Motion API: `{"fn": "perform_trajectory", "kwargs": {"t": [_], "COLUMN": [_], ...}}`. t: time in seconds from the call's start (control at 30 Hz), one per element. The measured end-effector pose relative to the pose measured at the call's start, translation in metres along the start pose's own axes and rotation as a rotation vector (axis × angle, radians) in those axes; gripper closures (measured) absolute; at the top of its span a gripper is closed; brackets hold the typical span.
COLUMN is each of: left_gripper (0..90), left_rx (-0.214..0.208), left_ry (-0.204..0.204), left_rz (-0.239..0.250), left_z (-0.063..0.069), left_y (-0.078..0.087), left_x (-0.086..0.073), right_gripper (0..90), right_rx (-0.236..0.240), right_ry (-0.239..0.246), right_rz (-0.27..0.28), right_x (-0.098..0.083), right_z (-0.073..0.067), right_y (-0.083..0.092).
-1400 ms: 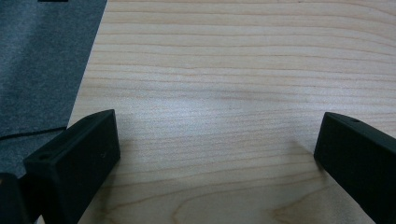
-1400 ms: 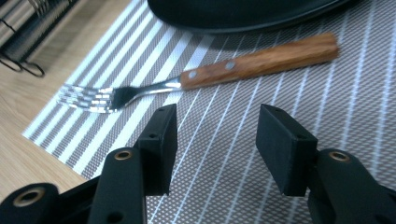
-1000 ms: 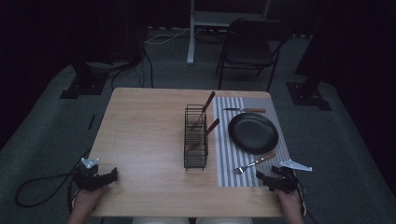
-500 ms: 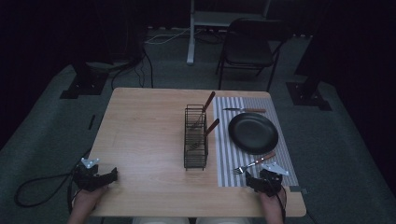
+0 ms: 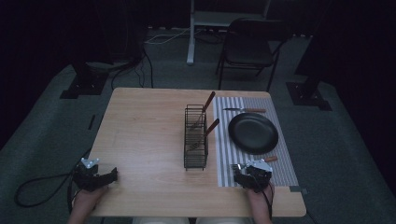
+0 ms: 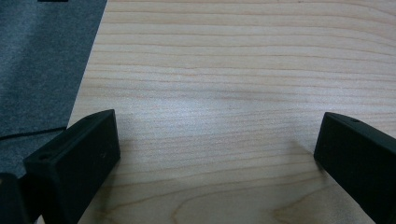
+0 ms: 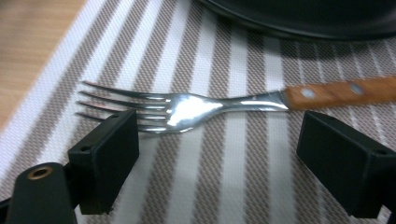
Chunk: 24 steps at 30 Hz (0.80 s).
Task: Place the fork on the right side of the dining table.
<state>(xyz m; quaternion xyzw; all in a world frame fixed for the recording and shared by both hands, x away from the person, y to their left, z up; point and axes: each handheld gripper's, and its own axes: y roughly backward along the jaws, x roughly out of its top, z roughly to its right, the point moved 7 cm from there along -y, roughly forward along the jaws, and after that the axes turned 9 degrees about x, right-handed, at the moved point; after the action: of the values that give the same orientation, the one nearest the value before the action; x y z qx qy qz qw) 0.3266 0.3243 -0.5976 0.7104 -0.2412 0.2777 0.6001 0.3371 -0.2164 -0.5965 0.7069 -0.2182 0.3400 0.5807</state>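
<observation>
**Right gripper poised over a fork on the placemat**

The fork [image 7: 187, 106] lies flat on the striped placemat [image 7: 243, 177], just in front of the black plate [image 7: 299, 18]. The right gripper [image 7: 217, 163] hovers there, jaws spread wide. For a clean pickup, lower it straight and pinch the fork's narrow neck. The left gripper [image 6: 217, 158], jaws also spread, rests well left of the plate on bare table [image 6: 233, 56]. No writing is readable.

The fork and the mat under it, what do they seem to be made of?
The fork has a head of polished metal, probably steel, which reflects light, and a brown handle that looks like wood with two metal rivets. The striped placemat looks like woven vinyl or fabric, since its weave is visible.
</observation>
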Motion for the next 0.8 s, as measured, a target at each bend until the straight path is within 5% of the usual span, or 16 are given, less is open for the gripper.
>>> {"fn": "perform_trajectory", "kwargs": {"t": [0.47,0.8], "left_gripper": [0.6,0.6], "left_rx": [0.000,0.000], "left_ry": [0.000,0.001], "left_rz": [0.000,0.000], "left_z": [0.000,0.000], "left_y": [0.000,0.000], "left_x": [0.000,0.000], "right_gripper": [12.0,12.0], "right_rx": [-0.006,0.040], "right_ry": [-0.031,-0.027], "right_rz": [-0.007,0.027], "right_x": [0.013,0.004], "right_z": [-0.005,0.001], "right_y": [-0.016,0.000]}}
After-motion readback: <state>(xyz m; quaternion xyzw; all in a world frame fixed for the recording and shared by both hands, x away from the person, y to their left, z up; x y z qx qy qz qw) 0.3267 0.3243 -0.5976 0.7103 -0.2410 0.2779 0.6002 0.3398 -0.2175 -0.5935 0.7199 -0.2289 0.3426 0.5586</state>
